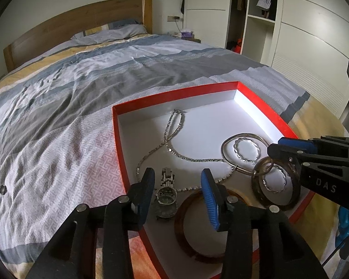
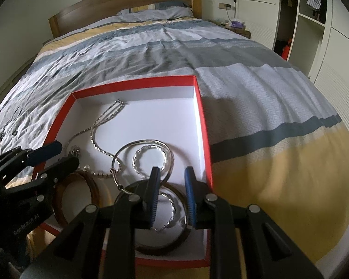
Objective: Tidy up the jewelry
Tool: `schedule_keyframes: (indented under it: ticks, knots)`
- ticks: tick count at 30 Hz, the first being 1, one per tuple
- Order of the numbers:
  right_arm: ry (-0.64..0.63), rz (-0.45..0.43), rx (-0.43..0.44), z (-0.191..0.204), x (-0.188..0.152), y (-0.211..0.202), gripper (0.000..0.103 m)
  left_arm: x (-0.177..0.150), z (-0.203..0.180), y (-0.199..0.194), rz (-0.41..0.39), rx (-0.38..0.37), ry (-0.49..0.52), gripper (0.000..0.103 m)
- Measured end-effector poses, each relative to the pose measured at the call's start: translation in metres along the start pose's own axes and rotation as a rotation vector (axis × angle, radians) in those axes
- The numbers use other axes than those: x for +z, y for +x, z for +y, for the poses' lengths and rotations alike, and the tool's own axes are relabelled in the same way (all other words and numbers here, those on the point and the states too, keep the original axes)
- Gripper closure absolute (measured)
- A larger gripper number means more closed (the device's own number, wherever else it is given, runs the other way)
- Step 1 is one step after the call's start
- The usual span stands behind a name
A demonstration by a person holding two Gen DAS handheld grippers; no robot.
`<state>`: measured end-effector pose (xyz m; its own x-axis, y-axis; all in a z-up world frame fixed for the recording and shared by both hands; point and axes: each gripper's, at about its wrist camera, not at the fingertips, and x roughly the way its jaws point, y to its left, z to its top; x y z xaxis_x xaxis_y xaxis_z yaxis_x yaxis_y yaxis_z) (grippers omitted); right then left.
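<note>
Jewelry sits gathered in red box point(image 2: 203, 125) on bed — necklace point(image 1: 172, 137), watch point(image 1: 166, 195), bangles point(image 2: 149, 158). Left gripper point(image 1: 178, 191) wide over watch; right gripper point(image 2: 172, 186) approx half-open above bangles, empty — prob. just released.

Box point(image 1: 267, 107): red card outside, matt white paper lining inside.
Chain necklace point(image 1: 172, 127): silvery metal links, glinting.
Watch point(image 1: 166, 200): polished steel bracelet, glossy glass face.
Wooden bangle point(image 2: 76, 197): brown wood, smooth and varnished.
Twisted bracelets point(image 2: 151, 158): bright, shiny, rope-like metal.
Left tongs point(image 1: 178, 193): matt black plastic, ribbed blue pads.
Right tongs point(image 2: 172, 195): same matt plastic.
Duvet point(image 1: 69, 93): soft, creased, woven cloth.
Headboard point(image 1: 81, 21): smooth, satin wood.
</note>
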<state>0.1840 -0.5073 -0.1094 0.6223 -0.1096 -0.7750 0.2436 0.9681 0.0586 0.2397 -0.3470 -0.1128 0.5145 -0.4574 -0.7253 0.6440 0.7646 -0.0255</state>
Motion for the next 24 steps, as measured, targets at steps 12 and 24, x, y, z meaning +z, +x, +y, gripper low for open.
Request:
schedule_keyframes:
  ticks: [12, 24]
  knots:
    - [0.010, -0.019, 0.001, 0.001, -0.007, -0.018, 0.075, 0.004, 0.001, -0.016, -0.027, 0.021, -0.029, 0.042]
    - [0.018, -0.037, -0.011, -0.001, -0.011, -0.050, 0.073, 0.004, -0.001, -0.053, -0.047, 0.039, -0.041, 0.036]
